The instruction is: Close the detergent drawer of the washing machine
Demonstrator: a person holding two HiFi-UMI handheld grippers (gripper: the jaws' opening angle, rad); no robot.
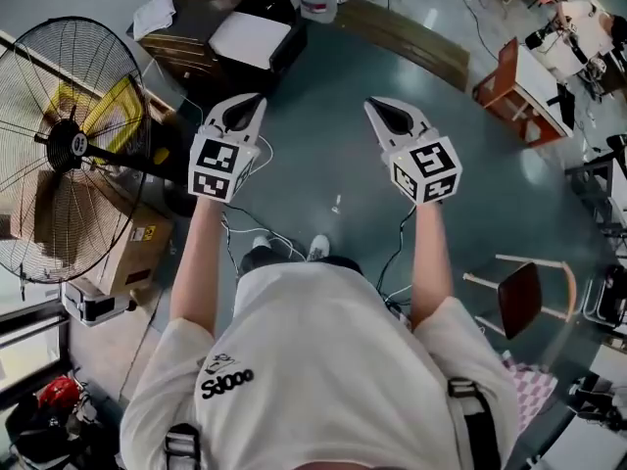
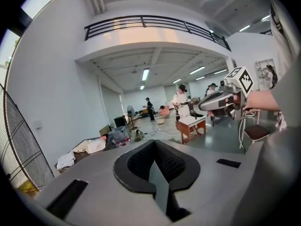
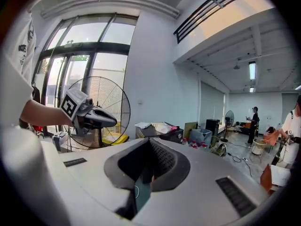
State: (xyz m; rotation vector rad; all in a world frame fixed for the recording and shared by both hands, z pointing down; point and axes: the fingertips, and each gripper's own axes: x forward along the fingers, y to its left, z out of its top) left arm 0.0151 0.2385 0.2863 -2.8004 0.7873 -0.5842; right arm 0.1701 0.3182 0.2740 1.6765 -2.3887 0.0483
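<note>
The left gripper (image 1: 258, 99) and the right gripper (image 1: 372, 104) are held side by side in the air above the grey floor (image 1: 333, 116). Each has its jaws drawn fully together to a point, with nothing between them. The washing machine and its detergent drawer appear in no view. The views show only an open hall, with a large fan (image 1: 73, 150) cut off by the left frame edge, a cluttered low stand (image 1: 191, 52) ahead, and distant persons too small to make out.
</note>
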